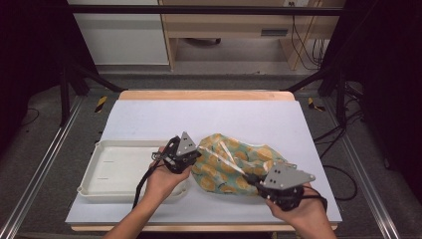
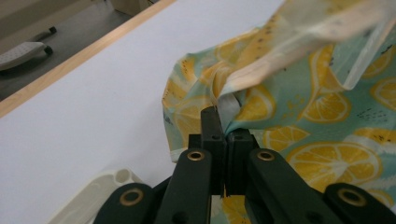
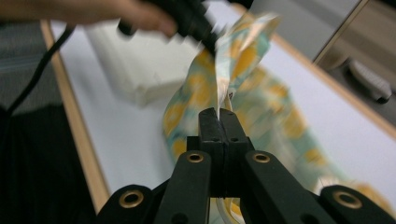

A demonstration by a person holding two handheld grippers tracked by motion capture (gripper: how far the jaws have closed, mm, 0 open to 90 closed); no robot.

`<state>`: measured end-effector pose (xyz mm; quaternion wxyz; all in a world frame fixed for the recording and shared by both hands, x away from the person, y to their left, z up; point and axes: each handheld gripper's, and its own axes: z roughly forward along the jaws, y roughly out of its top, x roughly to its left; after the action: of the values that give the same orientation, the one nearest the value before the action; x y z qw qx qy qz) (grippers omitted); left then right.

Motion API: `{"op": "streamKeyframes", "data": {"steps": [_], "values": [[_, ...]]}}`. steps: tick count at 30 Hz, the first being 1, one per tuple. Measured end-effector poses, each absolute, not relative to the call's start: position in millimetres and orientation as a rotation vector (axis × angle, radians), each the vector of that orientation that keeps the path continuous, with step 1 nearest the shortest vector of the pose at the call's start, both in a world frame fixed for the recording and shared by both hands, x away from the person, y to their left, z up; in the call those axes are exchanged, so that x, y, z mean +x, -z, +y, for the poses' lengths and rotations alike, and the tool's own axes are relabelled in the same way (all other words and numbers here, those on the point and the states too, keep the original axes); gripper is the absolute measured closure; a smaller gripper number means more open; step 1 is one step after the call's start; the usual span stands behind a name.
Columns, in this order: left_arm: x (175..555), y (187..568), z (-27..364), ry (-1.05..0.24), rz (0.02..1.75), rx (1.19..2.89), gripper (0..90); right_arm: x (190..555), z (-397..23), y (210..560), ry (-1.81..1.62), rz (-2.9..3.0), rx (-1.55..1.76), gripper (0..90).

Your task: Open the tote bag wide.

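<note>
Lemon-print bag on table between grippers. Left gripper clamped on bag's left edge; right gripper clamped on its near right edge. White tray left of bag.

Legible text, labels, brands, numbers: none found. The mint-green fabric bag printed with orange citrus slices carries a picture pattern only, no lettering. The shallow white plastic tray shows two faint marks on its floor, too small to read. The yellow-and-black striped hazard markings on the floor beside the surface are a warning pattern without words.
</note>
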<state>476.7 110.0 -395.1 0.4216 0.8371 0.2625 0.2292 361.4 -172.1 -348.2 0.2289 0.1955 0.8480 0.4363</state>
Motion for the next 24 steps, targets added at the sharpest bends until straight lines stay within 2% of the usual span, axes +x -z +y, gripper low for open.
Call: {"op": "streamKeyframes", "data": {"steps": [1,2,7,17,18,19,20,23,24], "values": [[476.7,395.1,110.0,-0.574,0.657,2.097,89.2,361.4,-172.1,348.2,-1.201,2.334,0.538,90.0],[476.5,394.3,111.1,-0.582,0.663,2.087,89.2,356.1,-171.5,364.2,-1.157,2.375,0.540,90.0],[475.8,389.1,119.4,-0.600,0.686,2.041,89.2,354.6,-175.8,398.5,-1.093,2.431,0.585,90.0],[458.1,390.2,122.9,-0.539,0.610,2.035,88.9,362.1,-181.4,430.9,-1.008,2.437,0.627,89.1],[455.3,390.9,124.2,-0.539,0.601,2.030,88.9,363.0,-183.9,432.7,-1.035,2.428,0.647,78.6],[452.9,391.6,125.3,-0.538,0.590,2.032,88.8,362.2,-184.7,432.1,-1.040,2.418,0.652,73.4],[450.9,392.4,126.1,-0.537,0.583,2.031,88.8,362.2,-184.7,432.1,-1.040,2.418,0.652,73.4],[448.3,393.5,129.0,-0.546,0.567,2.033,88.7,358.9,-187.6,425.7,-1.060,2.391,0.652,61.4],[448.8,393.6,130.7,-0.546,0.563,2.032,88.6,356.1,-190.1,418.7,-1.081,2.367,0.662,53.9]]}}
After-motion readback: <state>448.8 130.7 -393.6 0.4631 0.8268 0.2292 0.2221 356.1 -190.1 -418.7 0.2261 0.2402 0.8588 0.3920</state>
